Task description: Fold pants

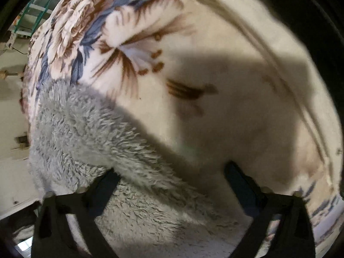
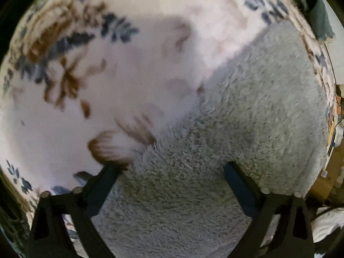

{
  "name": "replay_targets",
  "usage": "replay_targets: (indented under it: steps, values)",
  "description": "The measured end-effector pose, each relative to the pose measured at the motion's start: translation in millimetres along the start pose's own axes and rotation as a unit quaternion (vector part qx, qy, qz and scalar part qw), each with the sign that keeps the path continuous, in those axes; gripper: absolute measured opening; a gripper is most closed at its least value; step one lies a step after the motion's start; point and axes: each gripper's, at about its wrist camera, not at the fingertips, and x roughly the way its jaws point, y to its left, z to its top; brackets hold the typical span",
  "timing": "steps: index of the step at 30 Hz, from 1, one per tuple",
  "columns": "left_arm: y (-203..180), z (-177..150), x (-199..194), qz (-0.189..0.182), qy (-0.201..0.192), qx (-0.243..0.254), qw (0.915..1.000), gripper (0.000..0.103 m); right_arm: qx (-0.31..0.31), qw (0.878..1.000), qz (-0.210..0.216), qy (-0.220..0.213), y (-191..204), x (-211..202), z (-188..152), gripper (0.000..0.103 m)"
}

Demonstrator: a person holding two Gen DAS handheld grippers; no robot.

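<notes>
Fluffy grey fleece pants [image 1: 90, 142] lie on a cream blanket with brown and blue flowers [image 1: 225, 99]. In the left wrist view they run from the left edge down under my left gripper [image 1: 172, 172], which is open, its black fingers [image 1: 105, 185] spread over the fleece edge and holding nothing. In the right wrist view the pants [image 2: 247, 111] fill the right and lower part. My right gripper [image 2: 172, 169] is open close above them, with the left finger [image 2: 107, 176] at the border between pants and blanket [image 2: 86, 118].
A dark green cloth [image 2: 318, 15] lies at the blanket's far right edge. A teal rack [image 1: 40, 10] and pale wall show beyond the blanket's left side. Cardboard and cables [image 2: 333, 142] sit at the right.
</notes>
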Motion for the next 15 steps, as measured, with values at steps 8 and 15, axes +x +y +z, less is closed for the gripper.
replay_targets:
  steps: [8, 15]
  values:
    - [53, -22, -42, -0.12, -0.036, -0.027, 0.9917, 0.006, 0.012, 0.999, 0.049, 0.007, -28, -3, -20, 0.021]
    - [109, -36, -93, -0.247, -0.052, -0.034, 0.967, 0.005, -0.033, 0.991, 0.093, -0.086, -58, -69, -78, 0.011]
